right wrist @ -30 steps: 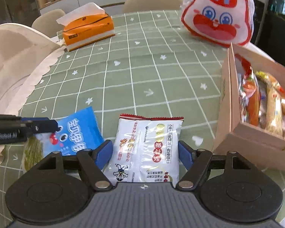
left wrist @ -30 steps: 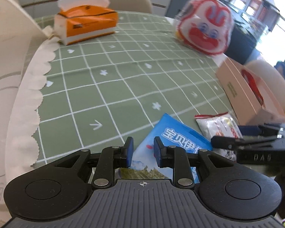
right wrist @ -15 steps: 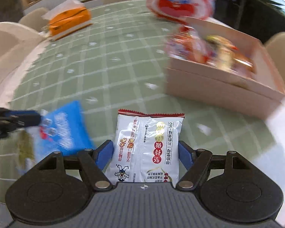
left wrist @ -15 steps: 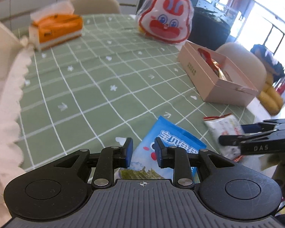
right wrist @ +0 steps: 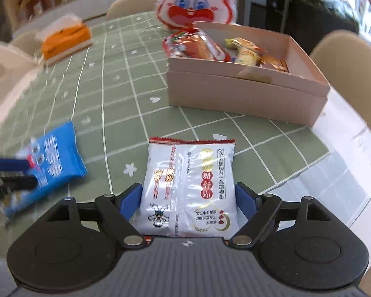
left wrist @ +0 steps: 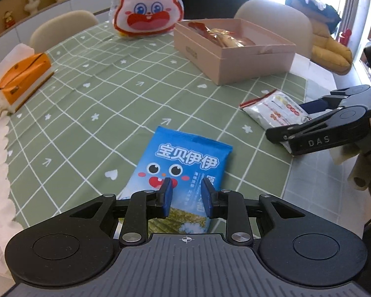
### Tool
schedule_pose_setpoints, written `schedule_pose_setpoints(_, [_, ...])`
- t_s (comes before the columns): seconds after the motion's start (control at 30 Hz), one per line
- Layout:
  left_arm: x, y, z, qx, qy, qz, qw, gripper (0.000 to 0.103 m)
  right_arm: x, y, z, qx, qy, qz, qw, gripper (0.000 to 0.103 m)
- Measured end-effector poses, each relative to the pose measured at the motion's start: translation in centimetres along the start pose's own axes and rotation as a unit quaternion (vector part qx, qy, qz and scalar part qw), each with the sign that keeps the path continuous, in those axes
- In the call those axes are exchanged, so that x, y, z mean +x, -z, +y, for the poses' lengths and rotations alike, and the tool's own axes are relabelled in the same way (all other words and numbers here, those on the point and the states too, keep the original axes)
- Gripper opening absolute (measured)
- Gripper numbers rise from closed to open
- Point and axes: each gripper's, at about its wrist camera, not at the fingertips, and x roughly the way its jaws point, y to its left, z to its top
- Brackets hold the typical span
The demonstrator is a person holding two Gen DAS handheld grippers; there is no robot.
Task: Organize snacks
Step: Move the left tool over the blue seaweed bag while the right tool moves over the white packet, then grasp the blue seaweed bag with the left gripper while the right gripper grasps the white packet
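Note:
My left gripper [left wrist: 186, 198] is shut on the near end of a blue snack packet [left wrist: 185, 156] with a cartoon face, low over the green checked tablecloth [left wrist: 99, 113]. In the right wrist view that packet [right wrist: 52, 156] sits at the far left. The jaws of my right gripper [right wrist: 188, 198] are opening, with a white snack packet [right wrist: 188, 180] with a red top edge between them, and the pads still touch its sides. Beyond it stands an open pink box [right wrist: 235, 94] with several wrapped snacks inside.
A rabbit-shaped bag [left wrist: 147, 7] stands at the far side, next to the pink box [left wrist: 235, 66]. An orange tissue box [left wrist: 22, 79] sits at the left. Beige chairs [left wrist: 274, 14] ring the table. The cloth's edge [left wrist: 294, 153] runs close on the right.
Both hands have swung right with their packets, bringing the pink box closer and more central. The right jaws stand slightly wider and the white packet looks flatter.

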Motion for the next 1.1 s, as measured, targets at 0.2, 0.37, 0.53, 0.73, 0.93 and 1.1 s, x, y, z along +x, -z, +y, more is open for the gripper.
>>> schedule_pose_setpoints(0.2, [0.0, 0.0, -0.9, 0.03, 0.016, 0.002, 0.9994, 0.029, -0.1, 0.6, -0.3, 0.01, -0.004, -0.01, 1.0, 0.088])
schedule_pose_setpoints(0.37, [0.3, -0.5, -0.7, 0.019, 0.034, 0.014, 0.9991, 0.03, -0.3, 1.0, -0.2, 0.012, -0.001, -0.021, 1.0, 0.089])
schedule_pose_setpoints(0.53, [0.4, -0.5, -0.4, 0.01, 0.049, 0.015, 0.9986, 0.036, -0.5, 1.3, -0.2, 0.014, 0.001, -0.026, 1.0, 0.091])
schedule_pose_setpoints(0.73, [0.6, -0.3, 2.4, -0.042, -0.004, -0.001, 0.9991, 0.035, -1.1, 0.3, -0.5, 0.006, -0.009, 0.001, 1.0, 0.088])
schedule_pose_setpoints(0.93, [-0.8, 0.0, 3.0, -0.052, 0.022, -0.013, 0.9983, 0.035, -2.5, -0.2, -0.5, 0.001, -0.012, -0.016, 1.0, 0.088])
schedule_pose_setpoints(1.1, [-1.7, 0.4, -0.2, 0.062, 0.072, 0.002, 0.9955, 0.035, -2.0, 0.6, -1.2, 0.017, -0.01, 0.0, 1.0, 0.088])
